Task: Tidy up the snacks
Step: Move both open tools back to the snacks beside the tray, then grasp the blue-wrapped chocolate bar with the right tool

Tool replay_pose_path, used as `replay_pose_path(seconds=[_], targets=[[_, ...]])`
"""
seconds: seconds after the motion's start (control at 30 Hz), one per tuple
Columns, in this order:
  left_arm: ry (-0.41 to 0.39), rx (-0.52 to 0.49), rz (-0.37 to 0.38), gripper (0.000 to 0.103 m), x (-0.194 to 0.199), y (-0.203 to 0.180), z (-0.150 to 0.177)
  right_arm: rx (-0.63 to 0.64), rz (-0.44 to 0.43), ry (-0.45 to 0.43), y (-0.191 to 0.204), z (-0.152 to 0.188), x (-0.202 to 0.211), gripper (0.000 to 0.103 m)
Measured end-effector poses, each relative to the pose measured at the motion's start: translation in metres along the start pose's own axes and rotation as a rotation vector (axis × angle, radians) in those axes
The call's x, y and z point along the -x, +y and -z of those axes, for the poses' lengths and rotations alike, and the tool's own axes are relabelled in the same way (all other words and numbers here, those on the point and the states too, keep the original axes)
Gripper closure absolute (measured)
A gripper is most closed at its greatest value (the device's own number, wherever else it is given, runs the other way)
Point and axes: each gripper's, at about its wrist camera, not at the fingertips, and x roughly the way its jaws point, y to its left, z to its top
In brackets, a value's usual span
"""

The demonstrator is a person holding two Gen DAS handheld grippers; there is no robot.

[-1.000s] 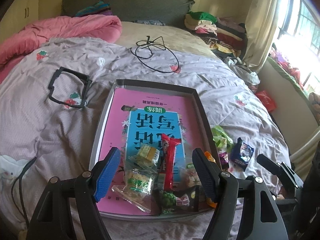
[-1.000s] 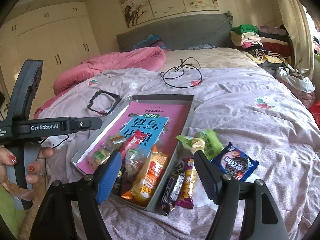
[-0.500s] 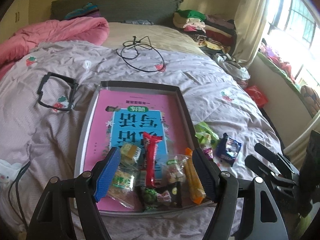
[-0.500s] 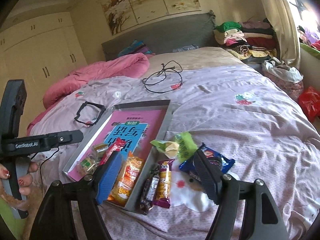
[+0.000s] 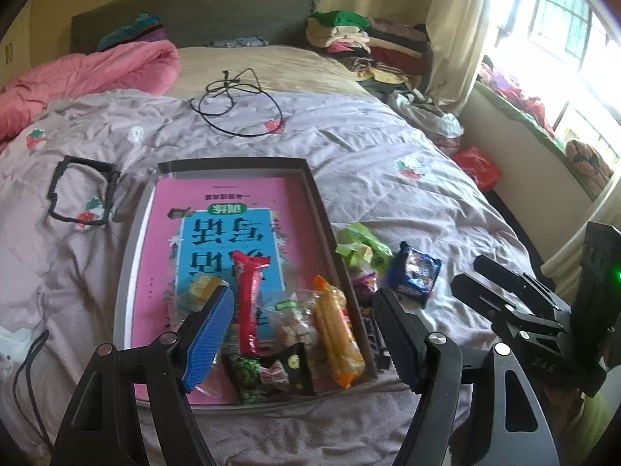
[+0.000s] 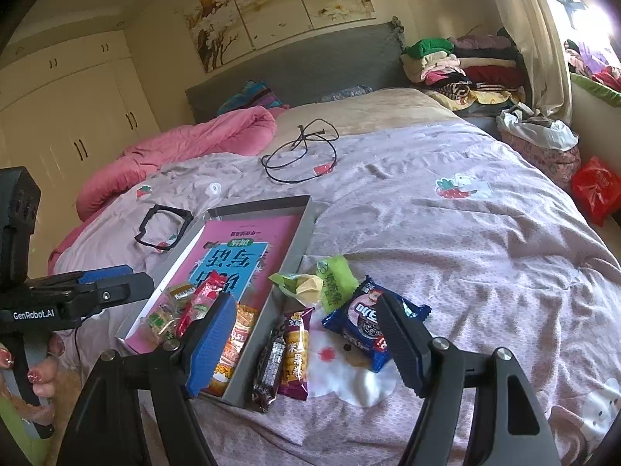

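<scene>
Both views slide sideways across the tray [image 5: 322, 213]; left gripper [image 5: 302, 334] and right gripper [image 6: 306, 341] hang wide and empty, blue cookie packet [image 6: 368, 326] beside the tray awaiting pickup.

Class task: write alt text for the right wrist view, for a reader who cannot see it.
An open, empty right tool hovers over snack packets on a bed: several lie in a grey tray, while a blue cookie pack and others lie beside it on the quilt.

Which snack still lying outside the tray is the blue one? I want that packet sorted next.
The blue cookie packet, lying on the bedspread farthest from the tray. The other loose ones beside it are green, purple-orange and dark brown.
</scene>
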Motion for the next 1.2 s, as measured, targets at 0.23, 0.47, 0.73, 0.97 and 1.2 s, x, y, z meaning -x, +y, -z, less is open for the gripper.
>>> replay_pose_path(seconds=[0.23,0.47,0.73,0.97,1.2], targets=[[0.029,-0.052,0.028,0.027,-0.005,-0.019,0.005,0.019,-0.011,0.065,0.000,0.007,-0.010,0.029],[0.056,-0.103,0.051,0.027,-0.011,-0.034,0.012,0.078,-0.039,0.189,0.009,0.024,-0.035,0.048],[0.079,-0.131,0.069,0.041,-0.018,-0.040,0.018,0.119,-0.106,0.283,0.023,0.038,-0.055,0.075],[0.107,-0.150,0.093,0.063,-0.028,-0.046,0.024,0.115,-0.119,0.337,0.026,0.044,-0.069,0.082],[0.132,-0.156,0.097,0.065,-0.043,-0.051,0.024,0.095,-0.111,0.370,0.025,0.046,-0.082,0.082]])
